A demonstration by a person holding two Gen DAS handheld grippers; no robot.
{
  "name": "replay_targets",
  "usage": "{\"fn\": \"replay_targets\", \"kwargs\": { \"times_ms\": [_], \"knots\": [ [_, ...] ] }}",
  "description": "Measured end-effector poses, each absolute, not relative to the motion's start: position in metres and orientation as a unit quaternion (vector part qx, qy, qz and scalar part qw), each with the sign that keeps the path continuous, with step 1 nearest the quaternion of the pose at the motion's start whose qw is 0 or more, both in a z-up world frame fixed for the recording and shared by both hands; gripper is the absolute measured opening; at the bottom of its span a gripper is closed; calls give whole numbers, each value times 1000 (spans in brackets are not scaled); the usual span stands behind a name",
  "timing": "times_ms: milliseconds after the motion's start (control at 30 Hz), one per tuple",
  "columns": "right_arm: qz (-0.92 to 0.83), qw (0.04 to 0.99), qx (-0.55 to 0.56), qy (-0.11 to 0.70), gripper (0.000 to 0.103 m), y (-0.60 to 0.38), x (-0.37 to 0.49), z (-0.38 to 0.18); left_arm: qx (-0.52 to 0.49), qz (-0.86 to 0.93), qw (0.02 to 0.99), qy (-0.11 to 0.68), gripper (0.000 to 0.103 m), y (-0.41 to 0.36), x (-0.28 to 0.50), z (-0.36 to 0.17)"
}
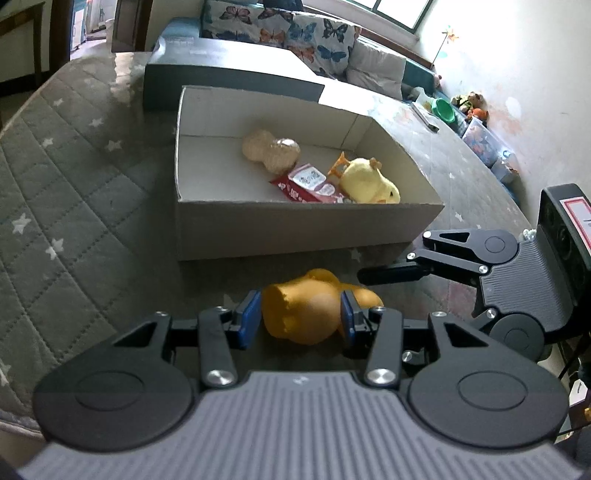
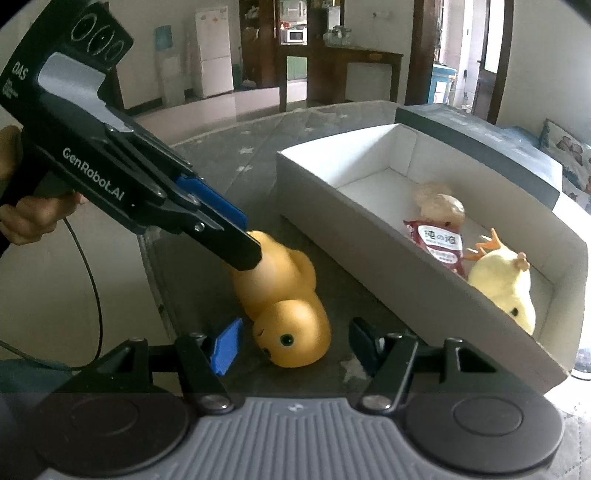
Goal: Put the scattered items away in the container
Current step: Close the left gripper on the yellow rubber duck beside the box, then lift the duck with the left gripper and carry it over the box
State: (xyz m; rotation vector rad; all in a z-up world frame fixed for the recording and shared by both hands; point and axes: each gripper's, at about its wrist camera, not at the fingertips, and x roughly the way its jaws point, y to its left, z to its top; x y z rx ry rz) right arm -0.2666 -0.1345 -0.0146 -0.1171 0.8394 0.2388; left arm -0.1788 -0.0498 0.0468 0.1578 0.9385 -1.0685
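Observation:
An orange rubber duck (image 1: 306,314) lies on its side on the table, just in front of the white cardboard box (image 1: 295,229). My left gripper (image 1: 299,319) is shut on the duck's body, one blue pad pressed against each side. In the right wrist view the left gripper (image 2: 251,240) comes in from the left onto the duck (image 2: 284,288). My right gripper (image 2: 295,347) stands open with the duck's head between its fingers, touching neither. Inside the box (image 2: 369,236) lie a yellow plush chick (image 2: 502,284), a red snack packet (image 2: 439,240) and a beige peanut-shaped toy (image 2: 439,206).
A dark box lid (image 1: 229,74) stands behind the box. The table wears a grey quilted cover with stars (image 1: 74,166). A sofa with butterfly cushions (image 1: 295,33) and bins of toys (image 1: 480,140) lie beyond. A hand (image 2: 26,218) holds the left gripper's handle.

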Motion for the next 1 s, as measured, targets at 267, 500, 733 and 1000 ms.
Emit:
{"fn": "replay_targets", "kwargs": {
  "times_ms": [267,500,733,1000],
  "knots": [
    [114,903,-63,410,47,-130,-266,-21,65,-495,742,447,46,-56,-174,34],
    [111,906,-64,404,46,-127,-280,-24,68,-503,742,438,43,-57,-179,40],
    [101,917,-84,376,46,-129,-290,5,66,-515,753,405,43,-59,-183,69],
    [76,930,-101,344,46,-143,-266,32,78,-514,779,350,43,-79,-168,110]
  ]
}}
